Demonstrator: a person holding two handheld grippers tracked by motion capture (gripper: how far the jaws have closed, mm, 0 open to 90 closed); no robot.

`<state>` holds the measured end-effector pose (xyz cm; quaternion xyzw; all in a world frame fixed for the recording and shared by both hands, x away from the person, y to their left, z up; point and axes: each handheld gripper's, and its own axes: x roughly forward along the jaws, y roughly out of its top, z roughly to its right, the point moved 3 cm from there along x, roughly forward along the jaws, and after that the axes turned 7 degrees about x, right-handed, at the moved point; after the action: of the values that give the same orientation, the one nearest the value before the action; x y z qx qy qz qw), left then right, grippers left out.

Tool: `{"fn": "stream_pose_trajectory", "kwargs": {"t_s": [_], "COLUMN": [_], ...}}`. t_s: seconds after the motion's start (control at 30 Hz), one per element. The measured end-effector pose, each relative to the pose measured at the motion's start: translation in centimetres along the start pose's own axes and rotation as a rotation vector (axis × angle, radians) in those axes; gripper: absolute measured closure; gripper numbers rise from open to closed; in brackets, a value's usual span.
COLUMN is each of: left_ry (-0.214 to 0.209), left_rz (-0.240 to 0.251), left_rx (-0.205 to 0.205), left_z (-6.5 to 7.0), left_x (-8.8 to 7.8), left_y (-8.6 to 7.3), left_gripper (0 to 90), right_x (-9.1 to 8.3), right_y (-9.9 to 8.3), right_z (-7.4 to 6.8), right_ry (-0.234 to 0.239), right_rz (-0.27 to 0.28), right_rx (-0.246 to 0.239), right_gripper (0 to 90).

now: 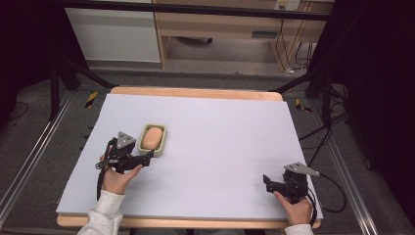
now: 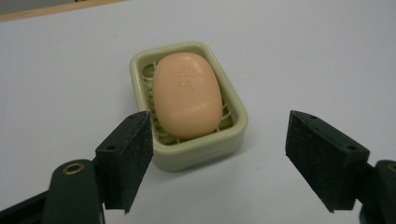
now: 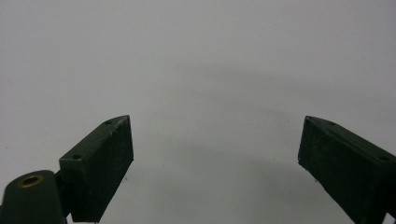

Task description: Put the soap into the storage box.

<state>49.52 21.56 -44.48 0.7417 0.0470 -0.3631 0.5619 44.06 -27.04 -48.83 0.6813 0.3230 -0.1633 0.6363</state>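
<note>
Bench (image 1: 205, 147) first, soap dish (image 1: 160, 146) toward its left. Soap (image 2: 187, 94) sits inside the dish. Left gripper (image 2: 219, 161) just beside it, fingers (image 2: 126, 158) wide, holding nothing; right gripper (image 3: 215, 170) far off, wide too. Closing off-centre could shove the dish.

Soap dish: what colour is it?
Pale green; the soap dish shows best in the left gripper view, holding a peach-coloured soap bar.

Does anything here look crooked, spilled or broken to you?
Nothing stands out. The peach soap lies whole in its green soap dish, which sits flat on the white table cover. No spills or damage show.
</note>
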Motion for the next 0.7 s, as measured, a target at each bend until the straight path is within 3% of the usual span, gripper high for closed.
{"fn": "stream_pose_trajectory", "kwargs": {"t_s": [0.5,0.7], "left_ry": [0.040,0.043], "left_rz": [-0.013,-0.041], "left_rx": [-0.023,-0.030], "left_z": [-1.2,-1.3], "left_x": [-1.4,-1.5], "left_y": [-3.4,-4.7], "left_gripper": [20.2,20.3], "right_x": [-0.2,-0.2], "right_y": [-0.1,-0.1], "right_z": [0.6,0.8], "right_ry": [-0.014,-0.019], "right_rz": [0.004,0.005], "right_rx": [0.020,0.020], "right_gripper": [10.3,10.2]}}
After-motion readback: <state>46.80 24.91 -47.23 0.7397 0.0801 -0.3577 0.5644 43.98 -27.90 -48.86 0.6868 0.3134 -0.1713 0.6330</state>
